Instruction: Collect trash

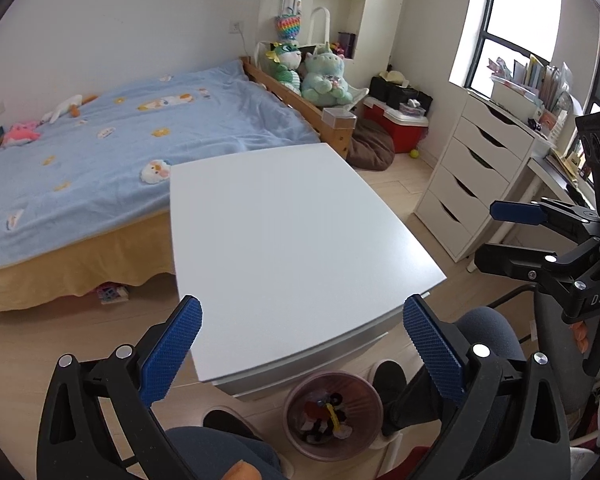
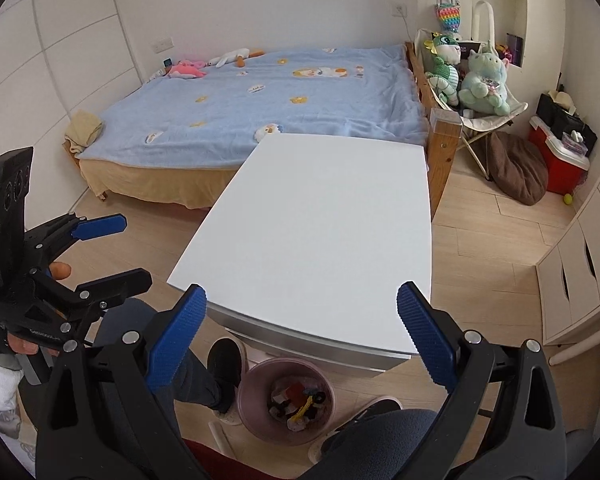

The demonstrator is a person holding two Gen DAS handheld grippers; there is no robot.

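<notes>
A pink waste bin (image 1: 334,416) stands on the floor under the near edge of the white table (image 1: 292,240), with several pieces of trash inside. It also shows in the right wrist view (image 2: 286,400). My left gripper (image 1: 302,344) is open and empty, held above the table's near edge. My right gripper (image 2: 302,332) is open and empty, also above the near edge. The right gripper shows in the left wrist view (image 1: 512,232) at the right, and the left gripper shows in the right wrist view (image 2: 112,248) at the left. The table top (image 2: 320,220) bears nothing.
A bed with a blue blanket (image 1: 120,140) lies behind the table. A white drawer unit (image 1: 472,176) stands at the right. Plush toys (image 1: 320,76), a red cooler (image 1: 400,128) and a brown cushion (image 1: 372,144) sit in the far corner. The person's feet flank the bin.
</notes>
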